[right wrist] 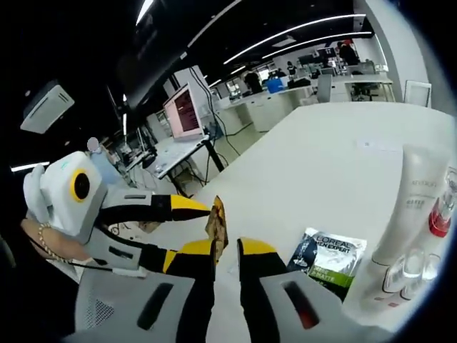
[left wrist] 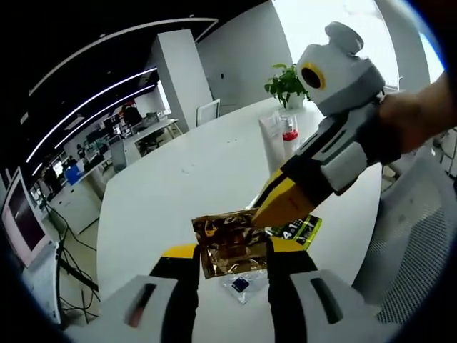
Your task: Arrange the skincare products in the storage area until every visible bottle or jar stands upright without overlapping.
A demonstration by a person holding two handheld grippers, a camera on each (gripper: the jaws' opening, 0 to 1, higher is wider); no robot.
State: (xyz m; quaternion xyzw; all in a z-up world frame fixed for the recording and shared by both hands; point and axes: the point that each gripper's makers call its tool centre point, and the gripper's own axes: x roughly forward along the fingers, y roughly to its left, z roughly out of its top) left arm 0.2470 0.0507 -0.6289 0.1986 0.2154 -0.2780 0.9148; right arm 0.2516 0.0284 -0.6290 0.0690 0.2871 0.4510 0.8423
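Both grippers pinch one gold foil sachet above the white table.

In the left gripper view, the left gripper [left wrist: 232, 254] is clamped on the gold sachet [left wrist: 230, 243], while the right gripper [left wrist: 265, 206] comes in from 2 o'clock and nips its upper right corner. A green sachet [left wrist: 303, 229] lies just beyond at 3 o'clock. In the right gripper view, the white table [right wrist: 321, 164] carries a white tube [right wrist: 412, 207] and a red-capped bottle [right wrist: 440, 214], both upright at 3 o'clock.
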